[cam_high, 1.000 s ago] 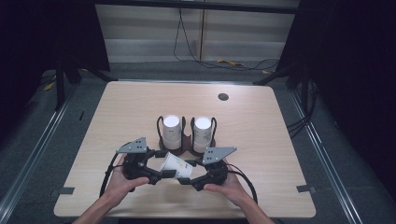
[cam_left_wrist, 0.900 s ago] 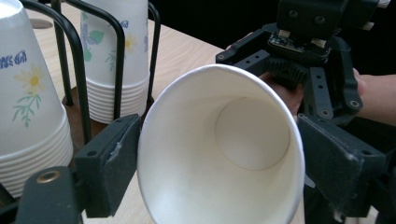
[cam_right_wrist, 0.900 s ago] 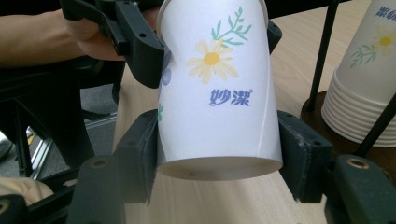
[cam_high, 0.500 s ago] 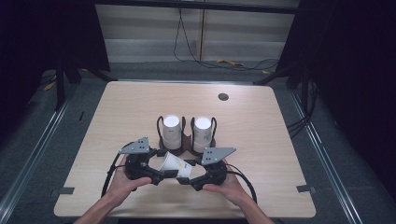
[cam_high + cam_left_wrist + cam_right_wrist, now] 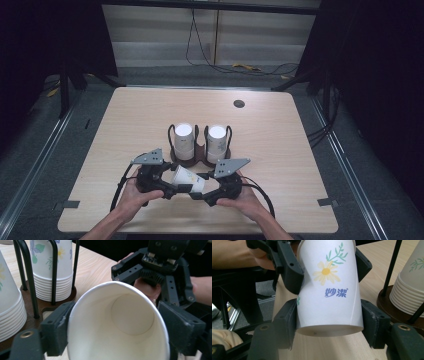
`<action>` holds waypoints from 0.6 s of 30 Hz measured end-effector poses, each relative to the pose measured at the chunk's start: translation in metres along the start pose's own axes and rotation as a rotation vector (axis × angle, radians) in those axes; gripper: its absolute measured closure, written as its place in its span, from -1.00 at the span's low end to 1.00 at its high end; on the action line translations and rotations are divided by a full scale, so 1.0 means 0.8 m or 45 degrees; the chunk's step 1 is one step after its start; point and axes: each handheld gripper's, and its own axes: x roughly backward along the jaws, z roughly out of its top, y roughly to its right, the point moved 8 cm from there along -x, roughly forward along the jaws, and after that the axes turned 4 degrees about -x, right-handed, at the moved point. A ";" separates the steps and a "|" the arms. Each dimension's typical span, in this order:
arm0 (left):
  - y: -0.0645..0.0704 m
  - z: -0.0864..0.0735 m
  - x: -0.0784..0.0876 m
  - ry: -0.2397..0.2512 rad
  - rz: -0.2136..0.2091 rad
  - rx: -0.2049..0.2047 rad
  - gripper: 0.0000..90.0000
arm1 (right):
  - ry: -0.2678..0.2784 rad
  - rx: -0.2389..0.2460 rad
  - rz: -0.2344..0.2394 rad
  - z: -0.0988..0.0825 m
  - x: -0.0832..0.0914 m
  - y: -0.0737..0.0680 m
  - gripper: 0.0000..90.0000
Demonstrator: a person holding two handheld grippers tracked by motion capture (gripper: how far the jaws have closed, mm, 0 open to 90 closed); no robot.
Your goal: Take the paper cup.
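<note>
Cup (image 5: 329, 290): smooth tapered paper | right hand-held gripper (image 5: 329, 322) clamps base | left hand-held gripper (image 5: 115, 322) closing around rim

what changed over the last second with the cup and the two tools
Little moved. The left tool has just been closing its jaws around the rim end of the paper cup. The right tool keeps its grip on the cup's base end. Both hands, the cup and the two stacks in the cup rack stayed in place.
</note>
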 end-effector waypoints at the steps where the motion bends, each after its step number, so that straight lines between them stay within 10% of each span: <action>1: 0.000 0.001 0.001 0.003 0.001 -0.001 -0.57 | -0.003 0.001 -0.002 0.000 0.000 0.000 -0.18; 18: 0.010 0.003 0.005 0.030 0.005 -0.058 -0.27 | -0.148 -0.054 0.014 -0.012 -0.019 -0.002 -0.42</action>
